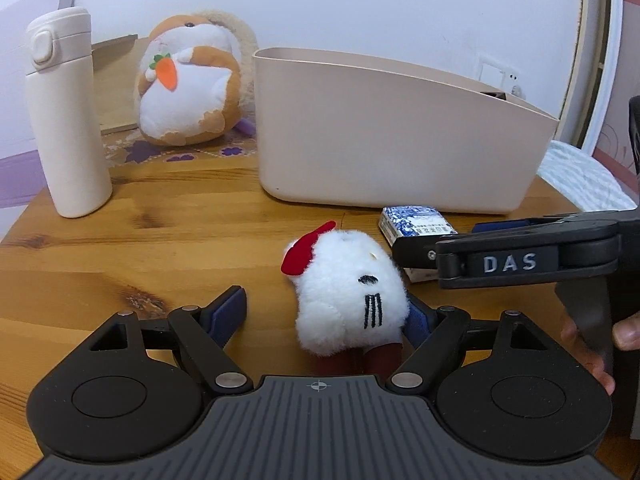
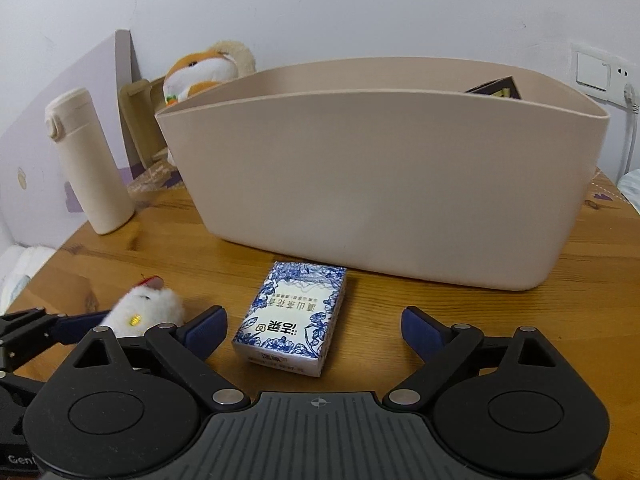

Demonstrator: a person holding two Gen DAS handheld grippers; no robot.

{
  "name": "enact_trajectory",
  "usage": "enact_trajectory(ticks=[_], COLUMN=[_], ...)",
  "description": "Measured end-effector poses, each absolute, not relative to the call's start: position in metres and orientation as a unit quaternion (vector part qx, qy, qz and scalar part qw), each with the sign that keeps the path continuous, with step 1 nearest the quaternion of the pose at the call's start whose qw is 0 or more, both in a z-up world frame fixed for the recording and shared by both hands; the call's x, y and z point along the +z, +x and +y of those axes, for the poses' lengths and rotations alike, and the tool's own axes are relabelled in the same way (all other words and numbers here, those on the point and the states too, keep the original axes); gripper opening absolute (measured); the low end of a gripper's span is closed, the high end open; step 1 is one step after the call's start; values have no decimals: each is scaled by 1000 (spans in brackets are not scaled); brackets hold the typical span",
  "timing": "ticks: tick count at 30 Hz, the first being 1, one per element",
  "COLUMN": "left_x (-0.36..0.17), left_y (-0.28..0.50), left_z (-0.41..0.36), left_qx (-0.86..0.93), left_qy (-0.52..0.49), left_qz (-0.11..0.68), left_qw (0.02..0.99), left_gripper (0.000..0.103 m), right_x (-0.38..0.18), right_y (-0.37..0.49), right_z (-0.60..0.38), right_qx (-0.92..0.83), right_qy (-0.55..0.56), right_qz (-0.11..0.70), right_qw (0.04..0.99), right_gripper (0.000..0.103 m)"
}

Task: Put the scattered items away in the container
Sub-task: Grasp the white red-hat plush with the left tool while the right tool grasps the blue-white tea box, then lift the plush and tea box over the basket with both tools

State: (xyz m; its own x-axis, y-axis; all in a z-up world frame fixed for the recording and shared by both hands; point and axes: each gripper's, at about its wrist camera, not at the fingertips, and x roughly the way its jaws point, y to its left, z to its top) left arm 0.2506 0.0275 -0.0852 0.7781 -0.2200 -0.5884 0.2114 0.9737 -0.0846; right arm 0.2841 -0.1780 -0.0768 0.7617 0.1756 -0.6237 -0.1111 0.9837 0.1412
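Now our right tool [image 2: 314, 330] is wide open, and the tissue pack [image 2: 294, 316] lies between its fingers, pointing lengthwise ahead toward the container [image 2: 380, 184].

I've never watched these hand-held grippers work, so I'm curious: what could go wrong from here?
1. The fluffy white plush toy sits off-centre between the left gripper fingers, so a squeeze might nudge it aside.
2. The right gripper hangs close beside it over the blue-and-white floral packet; they could bump.
3. The beige plastic container has tall walls that a lift must clear.
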Motion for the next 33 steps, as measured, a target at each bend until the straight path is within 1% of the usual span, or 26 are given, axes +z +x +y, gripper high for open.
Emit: enact_trajectory(ticks=[3, 7, 9, 11, 13, 15, 16, 18, 19, 20, 33], left_x=[-85, -85, -85, -85, -85, -85, -84, -84, -84, -84, -83], left_y=[252, 252, 252, 252, 252, 251, 250, 250, 249, 249, 242], left_z=[30, 31, 31, 31, 31, 32, 33, 36, 37, 38, 30], left_qx=[-114, -116, -115, -112, -106, -99, -95, -87, -84, -81, -62], left_qy=[-16, -22, -20, -15, -13, -15, -17, -23, -25, -27, -18], left_qz=[312, 312, 312, 313, 312, 310, 309, 307, 307, 307, 306], left_qw=[943, 943, 943, 943, 944, 945, 946, 947, 948, 948, 950], left_gripper=[81, 81, 81, 79, 76, 64, 62, 51, 49, 46, 43], right_x=[-79, -80, -80, -80, -80, -80, -80, -80, -80, -80, -79], right_y=[285, 285, 284, 282, 281, 279, 278, 275, 274, 272, 254], right_z=[-175, -176, -178, -179, -179, -179, -180, -181, -180, -179, -189], right_qx=[70, 48, 45, 41, 37, 34, 36, 38, 39, 41, 51], right_qy=[36, 30, 31, 28, 22, 16, 16, 15, 12, 10, 33], right_qz=[332, 323, 322, 320, 319, 318, 318, 318, 318, 318, 327], right_qw=[940, 945, 945, 946, 947, 947, 947, 947, 947, 947, 943], right_gripper=[93, 81, 78, 70, 56, 50, 50, 50, 49, 42, 42])
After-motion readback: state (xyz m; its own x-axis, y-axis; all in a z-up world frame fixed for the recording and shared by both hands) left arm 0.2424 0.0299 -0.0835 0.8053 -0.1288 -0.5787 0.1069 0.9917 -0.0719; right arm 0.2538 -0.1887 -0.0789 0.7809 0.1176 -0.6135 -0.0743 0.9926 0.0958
